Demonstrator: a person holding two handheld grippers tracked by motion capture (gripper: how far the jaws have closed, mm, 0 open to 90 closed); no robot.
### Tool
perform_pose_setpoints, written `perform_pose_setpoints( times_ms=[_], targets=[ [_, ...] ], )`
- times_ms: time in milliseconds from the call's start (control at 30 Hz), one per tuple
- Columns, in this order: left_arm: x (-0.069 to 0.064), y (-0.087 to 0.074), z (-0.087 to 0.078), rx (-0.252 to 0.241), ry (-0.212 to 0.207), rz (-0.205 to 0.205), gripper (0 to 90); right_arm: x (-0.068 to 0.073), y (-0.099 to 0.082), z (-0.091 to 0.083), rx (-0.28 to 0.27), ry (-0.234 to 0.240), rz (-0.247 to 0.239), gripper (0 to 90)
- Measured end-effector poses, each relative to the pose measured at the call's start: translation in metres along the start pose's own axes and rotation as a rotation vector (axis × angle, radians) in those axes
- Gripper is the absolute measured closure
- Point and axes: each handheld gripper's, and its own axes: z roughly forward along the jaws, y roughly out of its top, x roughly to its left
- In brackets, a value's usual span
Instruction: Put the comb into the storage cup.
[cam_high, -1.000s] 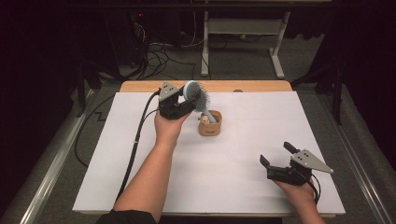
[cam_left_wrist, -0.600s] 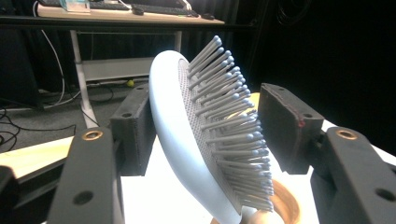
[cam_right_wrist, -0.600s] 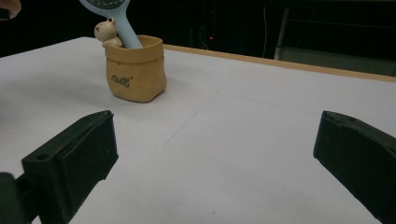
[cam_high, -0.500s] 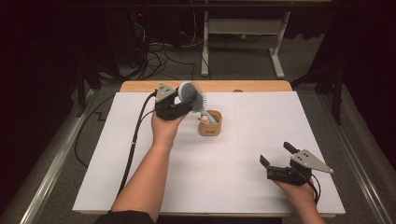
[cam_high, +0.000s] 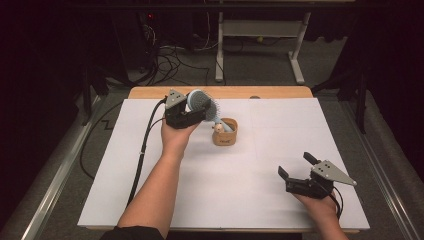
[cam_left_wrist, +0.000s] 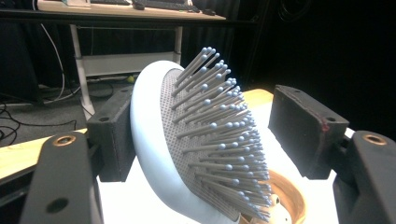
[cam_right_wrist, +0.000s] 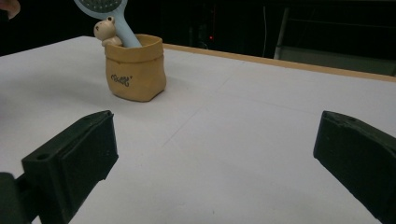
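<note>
- High view: we find the brush standing handle-down in the tan pot near the far middle of the table, its head leaning out to the left. The left gripper sits around that head. The right gripper rests near the front right edge, well apart from the work, jaws spread and empty.
- Left gripper view: the brush head stands between the jaws. The left jaw lies against the pale back of the head; the right jaw stands clear of the bristle tips. The jaws have just been opening, and we judge the grip released, with the pot rim below taking the brush's weight.
- Left gripper view, advice: we would widen the jaws a little more before leaving, so the one by the bristles cannot catch them. The gripper should then back straight off, away from the head, not sweep sideways, since a nudge to the leaning head could tip the small pot.
- Right gripper view: the pot sits upright on the white sheet, the brush handle inside it beside a small figure at the rim. The jaws here stand wide apart with nothing between them. We judge this hand well placed to steady the pot if it rocks; otherwise it should keep out.
</note>
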Motion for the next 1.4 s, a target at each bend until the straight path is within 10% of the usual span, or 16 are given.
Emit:
perform_pose_setpoints(
  times_ms=[800, 1400],
  targets=[
    [0.003, -0.002, -0.001, 0.035, 0.004, 0.040, 0.0, 0.001, 0.000, 0.000, 0.001, -0.002, -0.007, 0.3],
    [0.006, -0.024, -0.028, 0.039, -0.045, 0.024, 0.0, 0.002, 0.001, -0.001, 0.002, -0.006, -0.018, 0.3]
  ],
)
